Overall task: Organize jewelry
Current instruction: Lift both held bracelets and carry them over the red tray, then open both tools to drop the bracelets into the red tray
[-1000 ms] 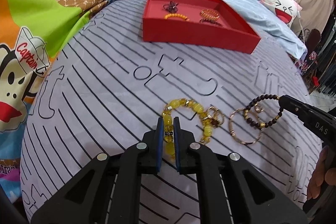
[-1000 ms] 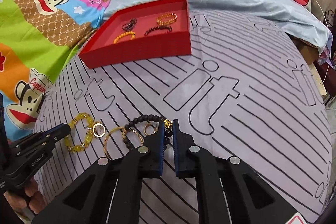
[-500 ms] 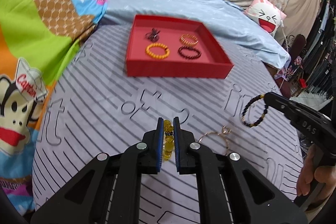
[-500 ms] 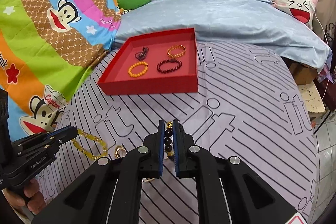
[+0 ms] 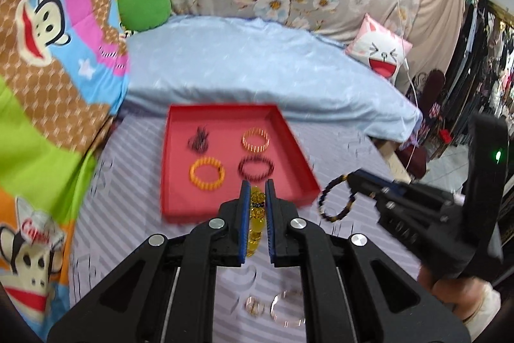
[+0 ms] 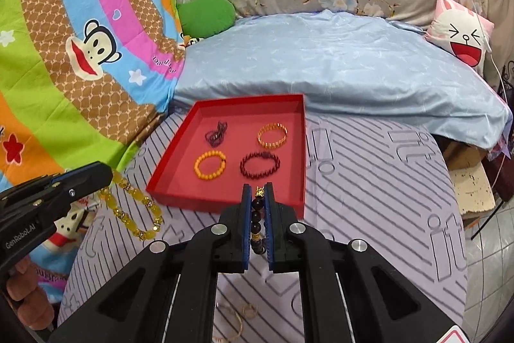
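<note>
A: How far along, sorting the jewelry?

B: Partway. Already lying in the shallow red square tray on the striped lilac bedspread: a small dark tangled chain, a gold ribbed bangle, an orange beaded bracelet and a dark red beaded bracelet. Still outside it: a translucent yellow beaded bracelet pinched in the closed left gripper, and a dark brown and gold beaded bracelet clamped in the closed right gripper. Both carried in the air just short of the tray's near edge. Thin gold hoops left on the bedspread below, blurred in the left view.

A: And compared with a second ago?

B: Then, both bracelets flat on the bedspread beside the hoops, already gripped. Now lifted clear, raised and brought toward the tray, so tray and pale blue quilt seen from higher up
</note>
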Action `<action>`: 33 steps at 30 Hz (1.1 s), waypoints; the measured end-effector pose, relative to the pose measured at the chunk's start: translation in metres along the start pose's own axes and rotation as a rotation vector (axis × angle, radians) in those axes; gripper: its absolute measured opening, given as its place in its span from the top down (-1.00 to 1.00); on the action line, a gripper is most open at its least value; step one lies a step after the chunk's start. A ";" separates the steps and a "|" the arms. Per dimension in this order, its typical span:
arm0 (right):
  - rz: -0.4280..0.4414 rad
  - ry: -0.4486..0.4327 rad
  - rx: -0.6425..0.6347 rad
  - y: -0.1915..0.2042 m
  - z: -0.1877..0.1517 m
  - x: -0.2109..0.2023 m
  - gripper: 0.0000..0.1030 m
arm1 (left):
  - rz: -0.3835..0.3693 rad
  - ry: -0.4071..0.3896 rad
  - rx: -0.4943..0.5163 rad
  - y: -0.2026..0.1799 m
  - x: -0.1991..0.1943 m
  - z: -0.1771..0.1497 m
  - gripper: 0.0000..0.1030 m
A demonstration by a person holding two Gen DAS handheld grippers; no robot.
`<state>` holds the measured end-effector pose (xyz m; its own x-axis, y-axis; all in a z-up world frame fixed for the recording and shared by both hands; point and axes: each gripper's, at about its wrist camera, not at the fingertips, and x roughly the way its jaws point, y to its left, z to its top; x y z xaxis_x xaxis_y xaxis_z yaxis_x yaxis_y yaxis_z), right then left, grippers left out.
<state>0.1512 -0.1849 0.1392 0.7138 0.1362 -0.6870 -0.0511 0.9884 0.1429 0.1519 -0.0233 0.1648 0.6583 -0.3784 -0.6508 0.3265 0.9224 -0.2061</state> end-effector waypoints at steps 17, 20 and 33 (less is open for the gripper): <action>0.158 0.194 0.124 0.002 0.016 0.126 0.85 | -0.060 0.197 -0.217 0.058 0.130 0.007 0.83; 0.110 0.219 0.121 -0.007 0.003 0.137 0.85 | 0.026 0.227 -0.192 0.069 0.141 -0.009 0.83; -0.037 0.175 0.020 -0.009 -0.009 0.141 0.37 | 0.258 0.152 -0.027 0.071 0.138 -0.029 0.62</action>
<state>0.2458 -0.1735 0.0348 0.5823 0.1108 -0.8054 -0.0116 0.9917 0.1281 0.2464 -0.0078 0.0388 0.6071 -0.1174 -0.7859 0.1423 0.9891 -0.0378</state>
